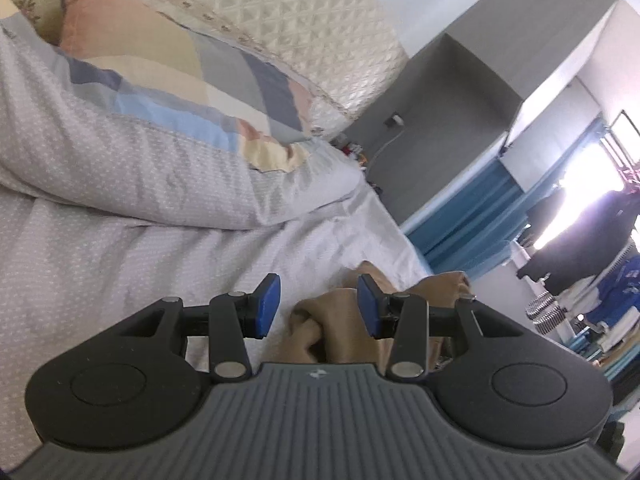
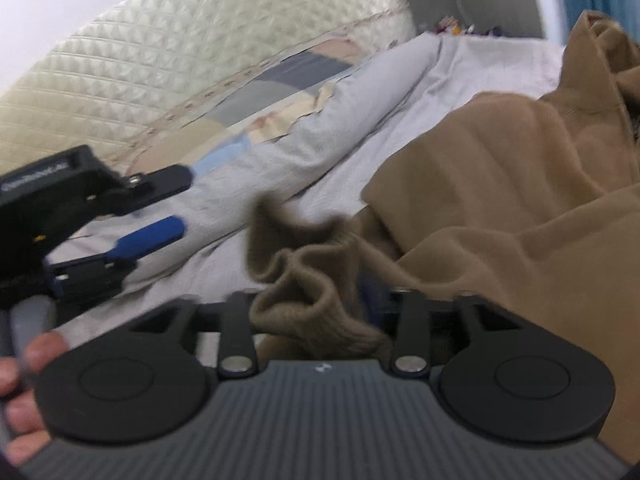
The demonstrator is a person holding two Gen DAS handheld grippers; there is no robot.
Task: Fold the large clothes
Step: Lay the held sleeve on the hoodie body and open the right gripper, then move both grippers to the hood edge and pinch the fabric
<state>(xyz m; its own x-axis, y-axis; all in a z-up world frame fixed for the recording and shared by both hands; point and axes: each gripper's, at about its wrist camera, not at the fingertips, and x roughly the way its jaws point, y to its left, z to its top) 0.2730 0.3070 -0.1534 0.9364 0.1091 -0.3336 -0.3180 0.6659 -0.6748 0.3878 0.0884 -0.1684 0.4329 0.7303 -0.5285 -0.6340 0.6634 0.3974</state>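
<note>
A large tan garment (image 2: 520, 184) lies crumpled on the bed, its ribbed cuff (image 2: 312, 304) bunched at my right gripper (image 2: 320, 312). That gripper's fingertips are hidden under the cloth, and the jaws seem closed on the cuff. In the left wrist view my left gripper (image 1: 318, 306) is open, its blue pads (image 1: 267, 305) wide apart, with a fold of the tan garment (image 1: 320, 328) just below and between them, untouched. The left gripper also shows in the right wrist view (image 2: 176, 200), open, to the left of the cuff.
The bed has a pale dotted sheet (image 1: 100, 272) with a rolled duvet (image 1: 140, 168) and a patchwork pillow (image 1: 180, 76) against a quilted cream headboard (image 1: 312, 32). Beyond the bed's far edge stand a grey wall, blue curtains (image 1: 472, 208) and hanging clothes (image 1: 592, 240).
</note>
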